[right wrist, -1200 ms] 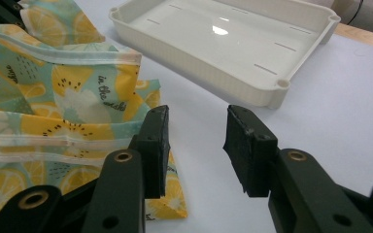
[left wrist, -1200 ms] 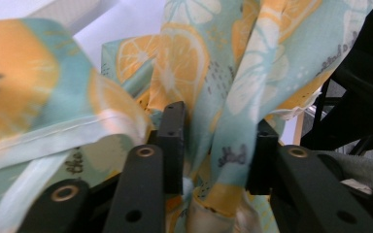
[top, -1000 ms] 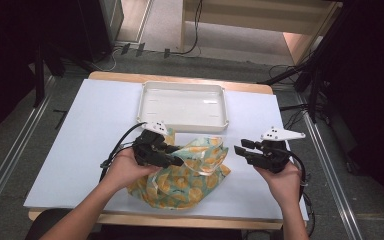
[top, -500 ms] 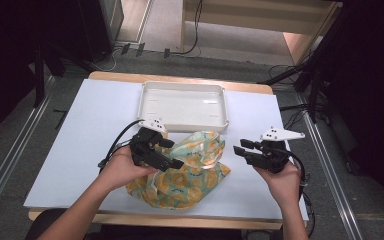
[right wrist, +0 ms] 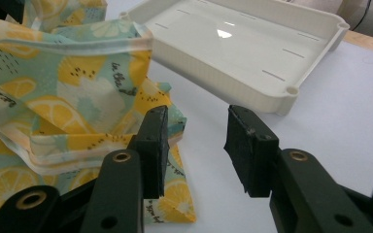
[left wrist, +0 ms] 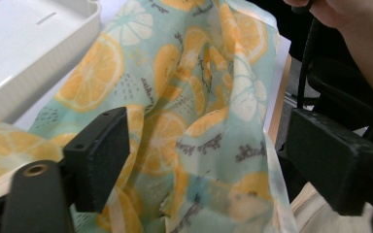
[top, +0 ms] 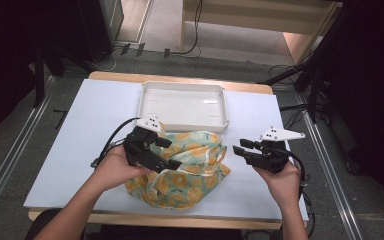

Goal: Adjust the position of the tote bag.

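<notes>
Lemon-print cloth (top: 185, 167) lies bunched at the worktop's (top: 80, 150) near edge, just in front of the white tray (top: 182, 102), long axis running left to right. My left gripper (top: 152, 152) hangs right over its left half, jaws spread, cloth below them but not pinched; it is the nearer one. My right gripper (top: 242, 149) sits just off the cloth's right end, jaws apart on nothing. Versus earlier frames: left jaws have just been opening, the gripper has lifted slightly, and the cloth has slumped flatter.

White table (top: 80, 150) with tray (top: 182, 120) and lemon-print cloth (top: 200, 165).
</notes>
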`<control>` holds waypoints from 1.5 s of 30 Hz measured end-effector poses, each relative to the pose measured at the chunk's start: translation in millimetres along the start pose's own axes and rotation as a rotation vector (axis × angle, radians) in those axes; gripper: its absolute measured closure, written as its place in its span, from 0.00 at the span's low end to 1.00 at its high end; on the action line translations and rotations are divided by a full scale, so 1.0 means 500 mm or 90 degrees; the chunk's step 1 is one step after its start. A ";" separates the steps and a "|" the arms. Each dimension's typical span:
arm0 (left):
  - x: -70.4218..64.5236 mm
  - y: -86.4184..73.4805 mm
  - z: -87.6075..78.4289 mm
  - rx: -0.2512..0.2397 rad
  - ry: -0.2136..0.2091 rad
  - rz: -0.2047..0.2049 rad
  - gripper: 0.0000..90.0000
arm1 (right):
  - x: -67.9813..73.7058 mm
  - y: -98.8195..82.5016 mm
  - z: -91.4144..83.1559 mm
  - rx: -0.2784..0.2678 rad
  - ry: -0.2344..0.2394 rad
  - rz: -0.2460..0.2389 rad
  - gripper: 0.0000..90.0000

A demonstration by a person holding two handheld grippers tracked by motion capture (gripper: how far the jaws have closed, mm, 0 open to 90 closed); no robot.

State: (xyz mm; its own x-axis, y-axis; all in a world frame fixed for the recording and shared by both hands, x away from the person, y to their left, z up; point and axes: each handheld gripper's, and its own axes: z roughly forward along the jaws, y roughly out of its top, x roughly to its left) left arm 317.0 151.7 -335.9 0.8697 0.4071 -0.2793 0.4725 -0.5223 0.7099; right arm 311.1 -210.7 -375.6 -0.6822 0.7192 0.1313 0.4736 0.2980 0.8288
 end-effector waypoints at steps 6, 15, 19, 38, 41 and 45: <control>0.008 0.000 -0.039 -0.012 -0.004 -0.037 0.43 | 0.015 0.010 -0.003 -0.007 0.020 -0.003 0.86; 0.030 -0.011 -0.088 -0.033 0.038 -0.057 0.57 | 0.033 0.055 0.002 0.013 0.056 0.024 1.00; 0.039 -0.017 -0.098 -0.036 0.052 -0.059 0.54 | 0.051 0.075 0.011 0.014 0.067 0.007 1.00; 0.069 -0.047 -0.137 -0.057 0.073 -0.103 0.49 | 0.086 0.164 0.053 0.014 0.120 -0.034 1.00; 0.076 -0.052 -0.143 -0.056 0.080 -0.111 0.49 | 0.090 0.157 0.076 0.036 0.127 -0.037 1.00; 0.076 -0.059 -0.152 -0.058 0.085 -0.110 0.47 | 0.091 0.130 0.110 0.072 0.169 -0.014 1.00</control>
State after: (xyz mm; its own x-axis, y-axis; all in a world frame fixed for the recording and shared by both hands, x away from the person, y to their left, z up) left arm 325.4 239.6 -318.3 0.7475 0.5829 -0.3187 0.5931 -0.3693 0.7155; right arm 341.5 -124.0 -345.9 -0.8082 0.5265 0.2638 0.5057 0.3909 0.7691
